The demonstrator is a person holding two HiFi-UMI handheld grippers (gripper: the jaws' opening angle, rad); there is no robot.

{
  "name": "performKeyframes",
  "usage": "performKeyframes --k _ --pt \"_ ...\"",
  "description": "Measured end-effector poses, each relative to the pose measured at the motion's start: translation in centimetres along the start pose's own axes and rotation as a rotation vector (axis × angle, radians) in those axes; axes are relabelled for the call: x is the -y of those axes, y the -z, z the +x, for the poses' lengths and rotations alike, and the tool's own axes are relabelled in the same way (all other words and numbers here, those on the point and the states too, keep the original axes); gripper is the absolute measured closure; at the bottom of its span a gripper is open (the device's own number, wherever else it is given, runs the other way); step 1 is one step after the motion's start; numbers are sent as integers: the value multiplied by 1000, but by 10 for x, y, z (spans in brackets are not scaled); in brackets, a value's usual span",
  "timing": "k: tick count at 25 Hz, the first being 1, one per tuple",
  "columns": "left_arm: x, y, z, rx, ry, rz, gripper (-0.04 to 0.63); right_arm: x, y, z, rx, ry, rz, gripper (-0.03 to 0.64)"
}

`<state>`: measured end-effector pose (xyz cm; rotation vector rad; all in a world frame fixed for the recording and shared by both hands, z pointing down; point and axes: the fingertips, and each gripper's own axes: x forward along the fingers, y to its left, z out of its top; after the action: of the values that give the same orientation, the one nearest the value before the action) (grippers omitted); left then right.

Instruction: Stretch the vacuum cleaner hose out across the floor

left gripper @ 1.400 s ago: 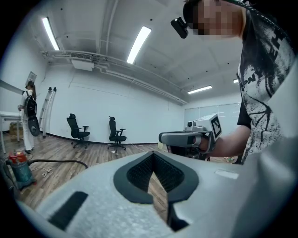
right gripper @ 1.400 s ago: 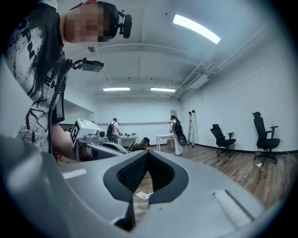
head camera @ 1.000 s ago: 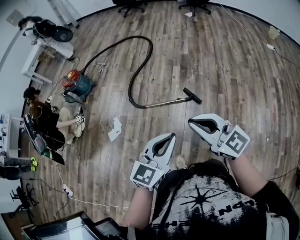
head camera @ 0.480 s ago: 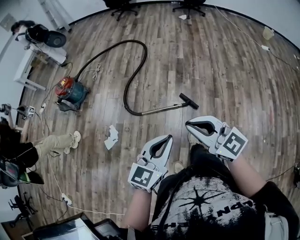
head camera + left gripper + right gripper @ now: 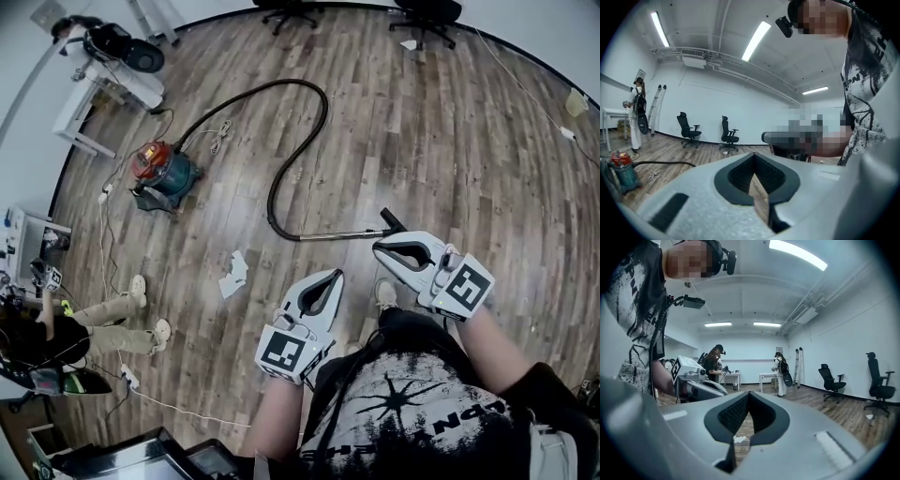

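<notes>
A black vacuum hose (image 5: 296,131) snakes in an S over the wood floor from the red and teal canister (image 5: 164,172) at the left to a metal wand (image 5: 337,235) ending in a black floor nozzle (image 5: 390,221). In the left gripper view the canister (image 5: 622,171) and a stretch of hose (image 5: 661,163) show low at the left. My left gripper (image 5: 338,276) is held at waist height, shut and empty, well short of the wand. Also shut and empty, my right gripper (image 5: 380,247) hovers just above the nozzle end.
A crumpled white paper (image 5: 232,272) lies on the floor left of my left gripper. A person's legs (image 5: 117,323) and a power strip cable (image 5: 141,389) are at the lower left. A white table (image 5: 98,84) stands far left, office chairs (image 5: 427,11) at the far wall.
The view has shifted as I step forward: the wand and nozzle now lie closer to my right gripper. The person at the left has moved down and leftward. Both grippers stay shut.
</notes>
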<state>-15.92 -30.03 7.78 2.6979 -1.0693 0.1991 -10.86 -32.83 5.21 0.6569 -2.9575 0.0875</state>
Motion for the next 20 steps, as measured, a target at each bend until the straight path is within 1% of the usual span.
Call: performKeyframes --k 5,7,9,12,17,20 --pt "-21 -20 44 14 -54 -4 594 55 -12 9 24 -77 -43 611" --pt "-29 -26 61 14 -73 -2 594 74 -11 11 16 -99 -38 611" --pt "-37 -33 76 21 -93 3 594 92 -15 15 35 -131 -40 611" --pt "-50 -42 94 31 -126 8 594 114 -23 22 62 -173 -10 611" --pt "-68 -53 113 22 -188 16 594 142 -25 33 61 -228 -11 611" --pt "-76 -53 120 15 -207 18 594 152 -22 40 69 -243 -2 611"
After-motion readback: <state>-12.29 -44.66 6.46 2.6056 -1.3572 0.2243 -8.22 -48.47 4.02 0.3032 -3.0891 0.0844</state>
